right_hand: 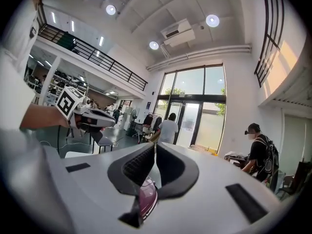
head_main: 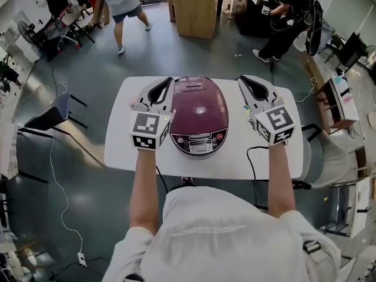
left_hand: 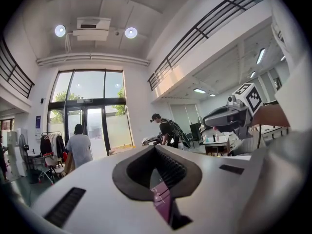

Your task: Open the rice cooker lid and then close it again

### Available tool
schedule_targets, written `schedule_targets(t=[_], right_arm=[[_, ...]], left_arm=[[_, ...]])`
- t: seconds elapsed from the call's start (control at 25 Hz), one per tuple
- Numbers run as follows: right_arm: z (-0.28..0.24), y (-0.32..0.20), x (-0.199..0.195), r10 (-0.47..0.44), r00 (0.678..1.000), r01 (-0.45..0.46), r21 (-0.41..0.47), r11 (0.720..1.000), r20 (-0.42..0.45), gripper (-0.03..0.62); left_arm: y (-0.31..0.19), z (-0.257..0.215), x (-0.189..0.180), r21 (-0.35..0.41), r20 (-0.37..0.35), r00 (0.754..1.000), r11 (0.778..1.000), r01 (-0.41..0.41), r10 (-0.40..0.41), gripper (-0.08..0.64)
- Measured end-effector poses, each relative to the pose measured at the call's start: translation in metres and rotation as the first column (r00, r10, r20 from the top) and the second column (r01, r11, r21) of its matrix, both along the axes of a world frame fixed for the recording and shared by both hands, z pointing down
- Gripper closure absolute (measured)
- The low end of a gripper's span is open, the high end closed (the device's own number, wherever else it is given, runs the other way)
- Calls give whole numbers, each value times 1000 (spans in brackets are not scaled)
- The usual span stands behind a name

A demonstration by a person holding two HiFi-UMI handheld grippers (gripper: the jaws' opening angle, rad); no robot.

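A maroon rice cooker sits with its lid down at the middle of a white table. The left gripper and right gripper hover on either side of it, both clenched on nothing and touching nothing. The likely trouble (a judgement only) is that closed tips pressing the lid off-centre could skid on the glossy dome, or shove the whole cooker along the table.

The rice cooker is set at the middle of the surface, flanked by the left gripper and the right gripper; a cardboard box is placed behind on the floor, a chair to the left
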State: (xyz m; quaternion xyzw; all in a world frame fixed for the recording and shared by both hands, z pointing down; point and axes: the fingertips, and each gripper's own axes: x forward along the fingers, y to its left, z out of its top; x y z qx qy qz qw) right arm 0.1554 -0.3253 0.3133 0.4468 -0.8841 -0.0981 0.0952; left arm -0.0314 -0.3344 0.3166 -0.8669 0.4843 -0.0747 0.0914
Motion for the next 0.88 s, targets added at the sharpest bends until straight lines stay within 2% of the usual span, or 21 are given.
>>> schedule_targets(t=[0.44,0.88], right_arm=[[-15,6,1,-7,1000,8,40,999,-19,558],[-12,5,0,3,999,-1,40,999,-52,566]], left_arm=[[11,-26,7,47,23,1000,999,-16,14,545],[12,-22,7,32,46,999,999,-20,19,545]])
